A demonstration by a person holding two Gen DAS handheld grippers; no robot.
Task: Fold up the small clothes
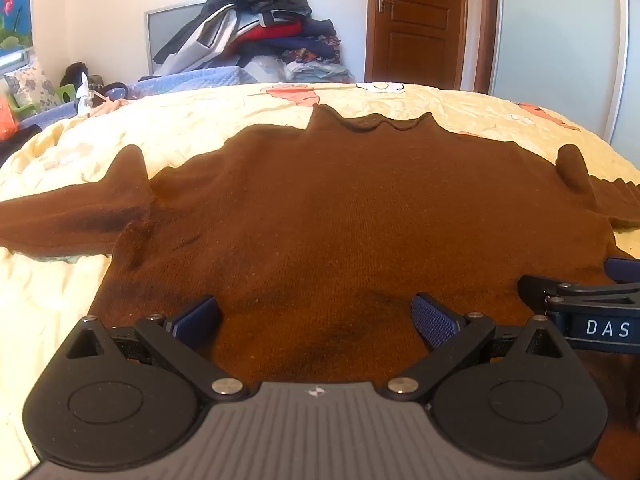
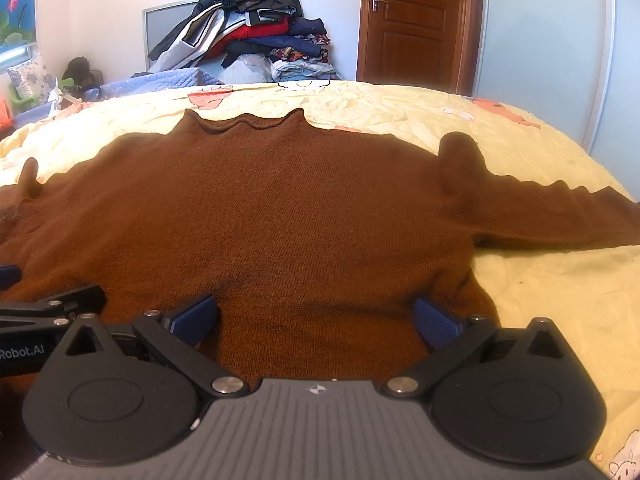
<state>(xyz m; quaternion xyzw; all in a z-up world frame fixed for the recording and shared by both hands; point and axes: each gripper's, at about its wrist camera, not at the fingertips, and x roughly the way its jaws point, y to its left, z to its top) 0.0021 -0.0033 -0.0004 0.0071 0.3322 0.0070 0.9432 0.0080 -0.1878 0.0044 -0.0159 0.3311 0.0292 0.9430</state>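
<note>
A brown knit sweater (image 1: 340, 208) lies flat on the bed, collar at the far side, sleeves spread to left and right; it also shows in the right wrist view (image 2: 280, 208). My left gripper (image 1: 316, 318) is open and empty, low over the sweater's near hem. My right gripper (image 2: 316, 318) is open and empty over the hem, nearer the sweater's right side. The right gripper shows at the right edge of the left wrist view (image 1: 580, 300). The left gripper shows at the left edge of the right wrist view (image 2: 48, 308).
The bed has a pale yellow cartoon-print cover (image 1: 80, 152), also in the right wrist view (image 2: 560, 300). A pile of clothes (image 1: 256, 28) stands behind the bed against the wall. A wooden door (image 1: 416, 20) is at the back right.
</note>
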